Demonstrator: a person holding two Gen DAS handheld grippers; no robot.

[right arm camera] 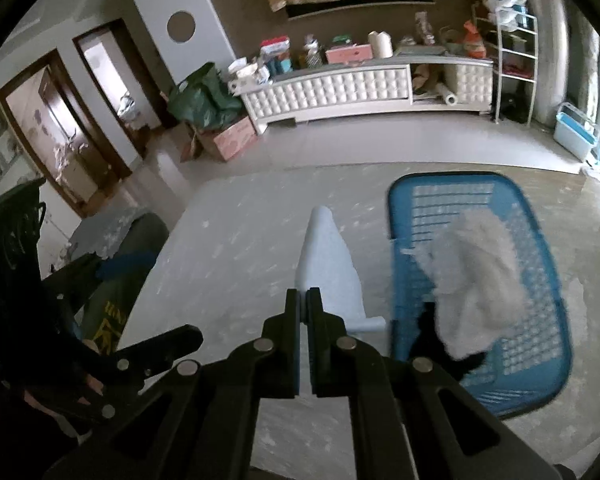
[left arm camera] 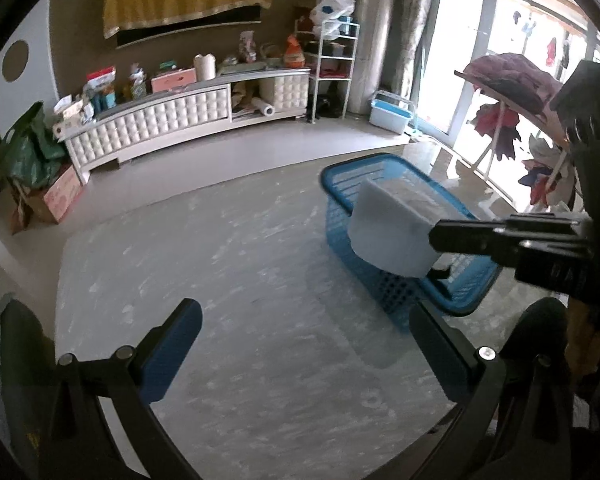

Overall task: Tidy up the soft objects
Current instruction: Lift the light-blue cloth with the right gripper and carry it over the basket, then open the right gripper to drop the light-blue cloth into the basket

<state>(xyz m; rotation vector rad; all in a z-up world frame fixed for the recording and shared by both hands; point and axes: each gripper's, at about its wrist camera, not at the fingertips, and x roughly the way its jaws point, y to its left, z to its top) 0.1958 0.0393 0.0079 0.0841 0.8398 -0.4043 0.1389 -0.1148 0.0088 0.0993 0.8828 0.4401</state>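
My right gripper (right arm camera: pixel 304 300) is shut on a pale blue sponge block (right arm camera: pixel 328 268) and holds it above the table, just left of the blue plastic basket (right arm camera: pixel 540 360). A white fluffy cloth (right arm camera: pixel 476 280) and something black lie in the basket. In the left wrist view the sponge (left arm camera: pixel 392 232) hangs over the basket (left arm camera: pixel 340 204), pinched by the right gripper (left arm camera: pixel 434 236). My left gripper (left arm camera: pixel 304 340) is open and empty, low over the grey table, left of the basket.
The grey marbled table (left arm camera: pixel 220 280) spreads under both grippers. Beyond it are a white TV cabinet (left arm camera: pixel 172 120) with clutter, a white shelf rack (left arm camera: pixel 336 64), a drying rack with clothes (left arm camera: pixel 512 92) and a green bag (right arm camera: pixel 204 96) on a box.
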